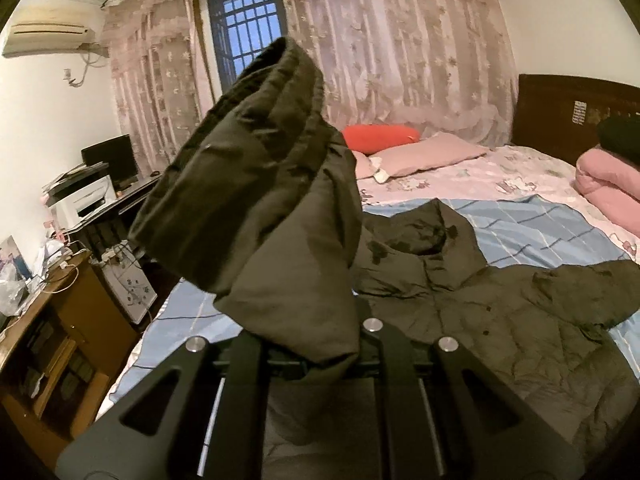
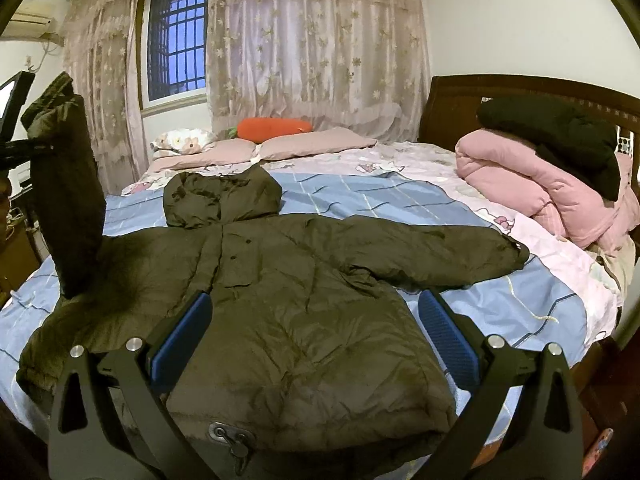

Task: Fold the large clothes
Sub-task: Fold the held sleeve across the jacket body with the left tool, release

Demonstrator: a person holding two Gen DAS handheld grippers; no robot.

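A dark olive hooded padded jacket [image 2: 300, 300] lies front up on the blue checked sheet [image 2: 360, 196], hood toward the pillows. Its right sleeve [image 2: 440, 252] lies stretched out sideways. My left gripper [image 1: 316, 344] is shut on the other sleeve [image 1: 260, 200], which stands lifted off the bed with its cuff uppermost and covers the fingertips. In the right wrist view that raised sleeve [image 2: 64, 200] stands at the far left. My right gripper [image 2: 316, 328] is open over the jacket's lower body, its blue pads [image 2: 180, 340] wide apart and holding nothing.
A rolled pink quilt [image 2: 540, 184] with a black garment [image 2: 560, 132] on it lies by the dark headboard [image 2: 452, 104]. Pink pillows [image 2: 316, 144] and an orange cushion [image 2: 274, 126] are at the far side. A cluttered wooden desk [image 1: 60, 300] and printer [image 1: 84, 196] stand left of the bed.
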